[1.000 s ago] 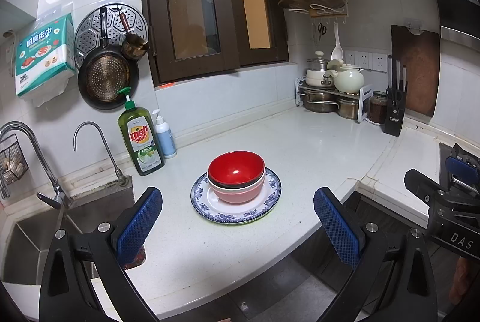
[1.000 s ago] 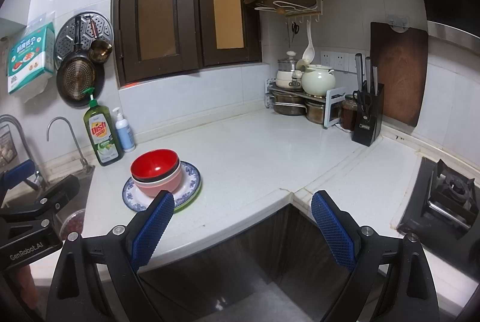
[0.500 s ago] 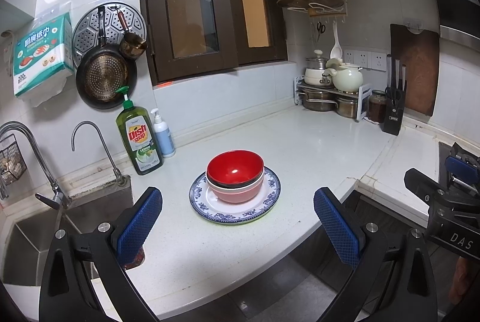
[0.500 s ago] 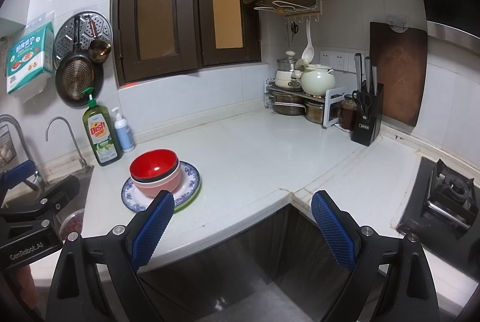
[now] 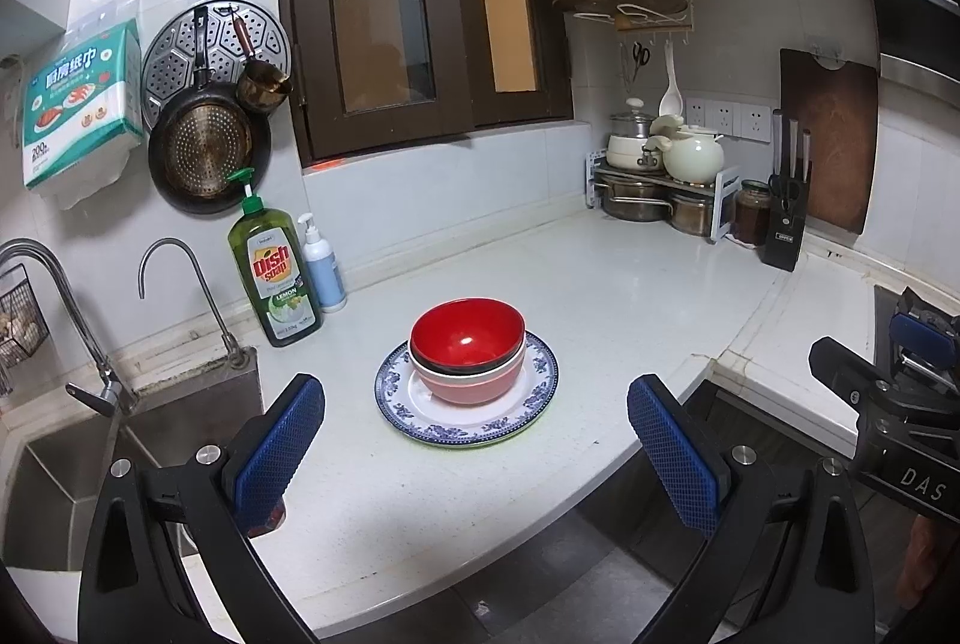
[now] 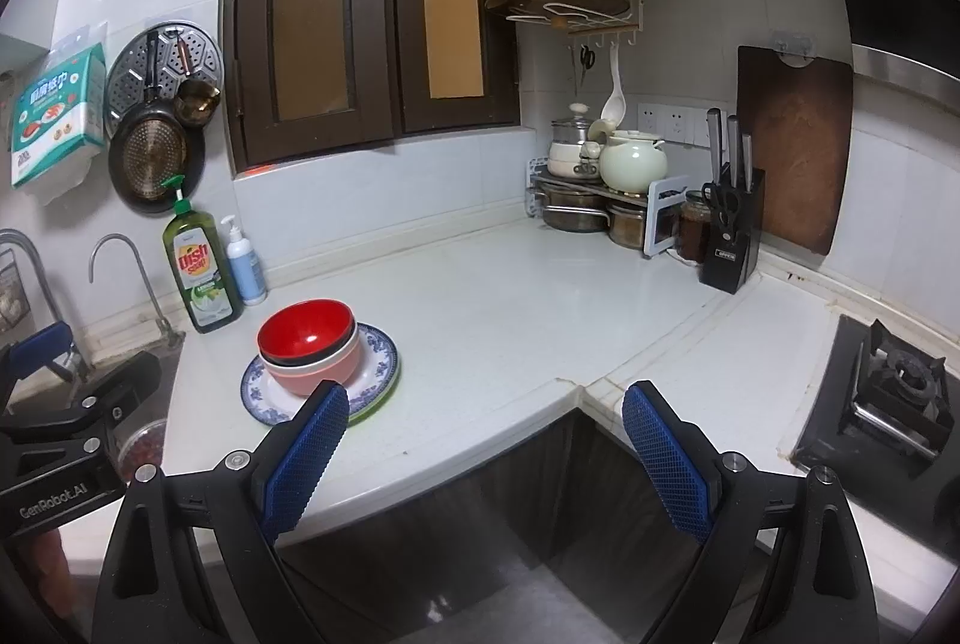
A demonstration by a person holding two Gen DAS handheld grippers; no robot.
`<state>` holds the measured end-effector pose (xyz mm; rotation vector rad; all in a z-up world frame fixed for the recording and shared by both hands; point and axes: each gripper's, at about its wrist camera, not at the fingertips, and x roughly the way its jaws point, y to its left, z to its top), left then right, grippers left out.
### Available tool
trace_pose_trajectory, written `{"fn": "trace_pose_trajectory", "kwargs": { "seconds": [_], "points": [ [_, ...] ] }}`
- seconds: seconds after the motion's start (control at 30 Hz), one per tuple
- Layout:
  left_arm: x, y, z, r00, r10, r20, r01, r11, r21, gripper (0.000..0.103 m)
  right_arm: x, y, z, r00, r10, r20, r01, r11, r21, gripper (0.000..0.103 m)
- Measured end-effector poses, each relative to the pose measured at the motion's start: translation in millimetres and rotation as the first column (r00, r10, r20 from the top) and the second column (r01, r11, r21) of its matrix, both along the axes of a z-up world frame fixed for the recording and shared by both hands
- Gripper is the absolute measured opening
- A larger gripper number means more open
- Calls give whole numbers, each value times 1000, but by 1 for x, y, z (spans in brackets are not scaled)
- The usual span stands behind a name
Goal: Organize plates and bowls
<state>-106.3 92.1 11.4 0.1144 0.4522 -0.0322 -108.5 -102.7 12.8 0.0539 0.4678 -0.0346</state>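
A red bowl (image 5: 467,333) sits nested in a pink bowl (image 5: 474,385) on a blue-patterned plate (image 5: 420,410), which rests on a green-rimmed plate near the white worktop's (image 5: 600,296) front edge. Dish soap (image 5: 273,272) stands behind-left. The left gripper (image 5: 477,449) and right gripper (image 6: 485,449) are both spread apart, holding nothing.

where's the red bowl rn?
The red bowl is nested atop a pink bowl on the blue-patterned plate, mid-counter in the left wrist view, right of the dish soap bottle; it sits lower left in the right wrist view.
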Motion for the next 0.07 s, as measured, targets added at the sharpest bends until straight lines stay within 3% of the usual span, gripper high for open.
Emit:
{"fn": "trace_pose_trajectory", "kwargs": {
  "seconds": [0.07],
  "points": [
    [0, 1, 0, 1000, 0, 2, 0, 1000, 1, 103, 0, -1, 0, 1000, 0, 0, 0, 1000, -1, 94]
  ]
}}
